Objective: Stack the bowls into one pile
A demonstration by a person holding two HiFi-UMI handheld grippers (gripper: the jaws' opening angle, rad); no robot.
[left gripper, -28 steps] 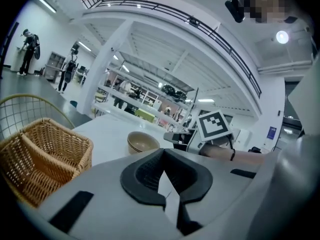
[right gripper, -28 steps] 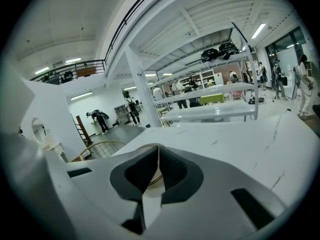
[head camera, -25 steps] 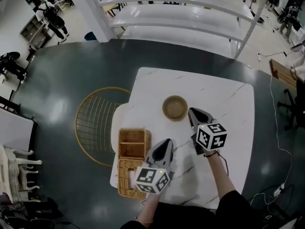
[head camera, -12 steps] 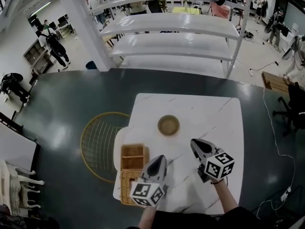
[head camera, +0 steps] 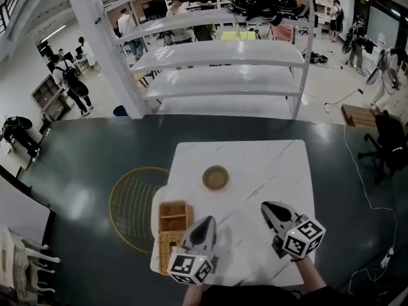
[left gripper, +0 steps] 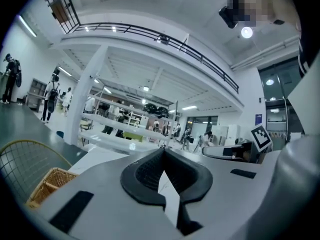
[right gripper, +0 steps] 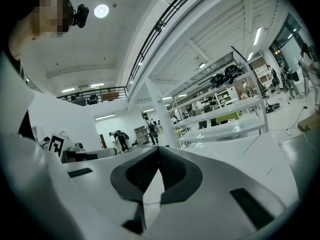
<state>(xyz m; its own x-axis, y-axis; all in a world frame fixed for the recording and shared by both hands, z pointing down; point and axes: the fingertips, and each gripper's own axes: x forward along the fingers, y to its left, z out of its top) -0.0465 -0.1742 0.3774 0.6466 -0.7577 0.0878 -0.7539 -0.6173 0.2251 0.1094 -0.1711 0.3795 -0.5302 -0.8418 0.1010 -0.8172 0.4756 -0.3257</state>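
Bowl point(head camera: 215, 178) sits on the white worktop point(head camera: 268, 164).
Left hand-held gripper point(head camera: 204, 223) and right hand-held gripper point(head camera: 267, 207): jaws pressed together, empty.

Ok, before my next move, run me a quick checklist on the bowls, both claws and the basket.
1. Bowls in one pile: ok. A single pile stands on the table, with no loose bowl in sight.
2. Left claw empty: ok. Jaws together, nothing between.
3. Right claw empty: ok. Jaws together, nothing between.
4. Claws clear of the pile: ok. Both are near the table's near edge.
5. Basket free of bowls: cannot tell. It is partly hidden by the left claw.
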